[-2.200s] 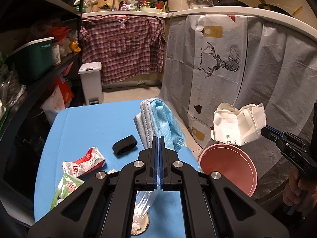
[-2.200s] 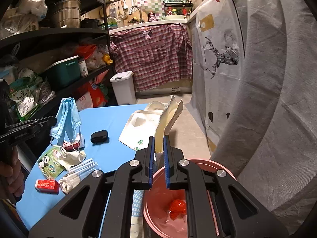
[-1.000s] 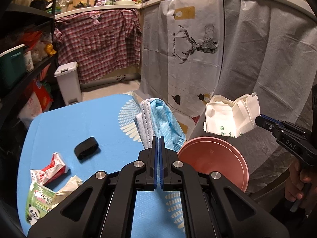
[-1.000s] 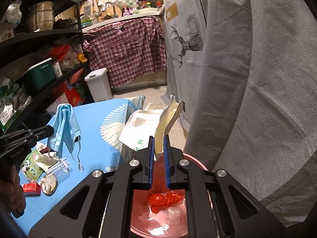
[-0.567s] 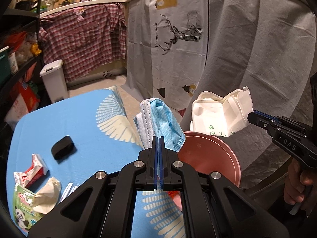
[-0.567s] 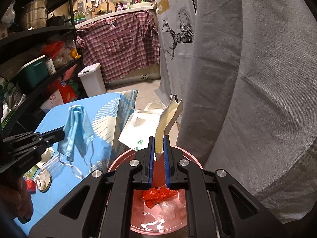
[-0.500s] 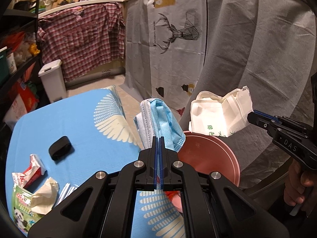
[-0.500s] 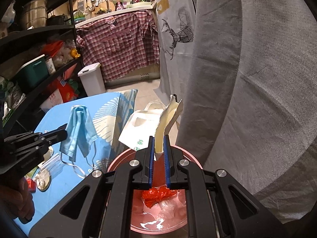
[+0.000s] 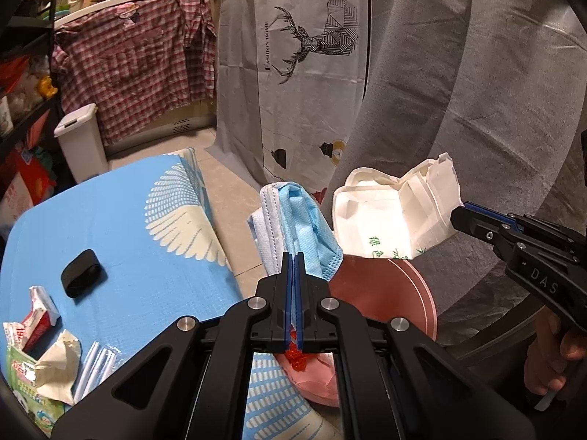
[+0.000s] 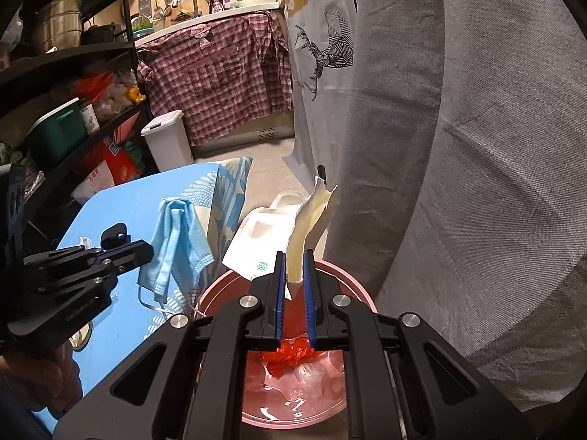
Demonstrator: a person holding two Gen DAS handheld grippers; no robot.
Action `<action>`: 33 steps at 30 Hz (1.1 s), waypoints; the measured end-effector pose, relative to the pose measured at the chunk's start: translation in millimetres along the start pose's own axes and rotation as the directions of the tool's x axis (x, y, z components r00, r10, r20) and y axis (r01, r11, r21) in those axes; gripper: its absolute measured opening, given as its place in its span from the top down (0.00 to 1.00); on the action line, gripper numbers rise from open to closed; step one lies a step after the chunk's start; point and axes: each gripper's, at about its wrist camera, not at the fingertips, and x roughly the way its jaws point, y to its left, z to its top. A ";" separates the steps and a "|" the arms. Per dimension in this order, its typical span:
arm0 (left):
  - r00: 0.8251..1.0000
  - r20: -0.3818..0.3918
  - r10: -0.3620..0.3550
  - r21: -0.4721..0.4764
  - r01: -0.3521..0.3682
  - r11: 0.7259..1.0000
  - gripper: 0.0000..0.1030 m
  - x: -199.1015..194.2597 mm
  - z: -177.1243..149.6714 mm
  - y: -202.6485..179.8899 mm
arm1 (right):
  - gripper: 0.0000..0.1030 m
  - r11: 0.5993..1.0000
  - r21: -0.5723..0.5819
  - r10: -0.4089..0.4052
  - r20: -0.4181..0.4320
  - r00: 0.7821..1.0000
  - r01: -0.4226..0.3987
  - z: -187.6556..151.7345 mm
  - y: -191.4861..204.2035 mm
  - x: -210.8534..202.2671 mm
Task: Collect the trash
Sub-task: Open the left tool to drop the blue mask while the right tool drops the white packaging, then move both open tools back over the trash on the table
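My left gripper (image 9: 293, 256) is shut on a blue face mask (image 9: 301, 227), which hangs at the table's right edge beside the pink bin; the mask also shows in the right wrist view (image 10: 179, 242). My right gripper (image 10: 294, 256) is shut on a white paper bag (image 10: 304, 234) with green print, held above the pink bin (image 10: 352, 289); the bag shows in the left wrist view (image 9: 396, 216) too. The pink bin (image 9: 407, 286) holds red and clear plastic scraps (image 10: 290, 359).
On the blue table (image 9: 146, 256) lie a black band (image 9: 80, 273), red and green wrappers (image 9: 33, 319), crumpled paper (image 9: 58, 363) and a clear sleeve (image 9: 95, 363). A grey cloth (image 10: 458, 183) hangs right of the bin. A white pedal bin (image 9: 80, 143) and shelves stand behind.
My left gripper has carried the mask rightwards to the table's edge by the pink bin. My right gripper holds the paper bag almost still over the bin.
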 end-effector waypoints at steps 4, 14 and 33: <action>1.000 -0.014 -0.028 0.000 0.028 1.000 0.98 4.1 0.0 -4.5 | 0.85 1.000 -0.018 -0.013 0.004 1.000 0.013 -0.6 1.8 1.5; 0.999 -0.001 -0.033 -0.026 0.033 0.999 0.88 -5.3 -0.5 4.3 | 0.61 0.999 -0.024 -0.040 0.016 0.999 0.040 -2.3 1.9 0.8; 0.996 0.067 0.064 -0.113 -0.056 0.992 0.88 -70.1 -10.1 75.2 | 0.63 0.998 -0.060 0.011 0.065 0.998 -0.007 -3.9 32.2 -15.4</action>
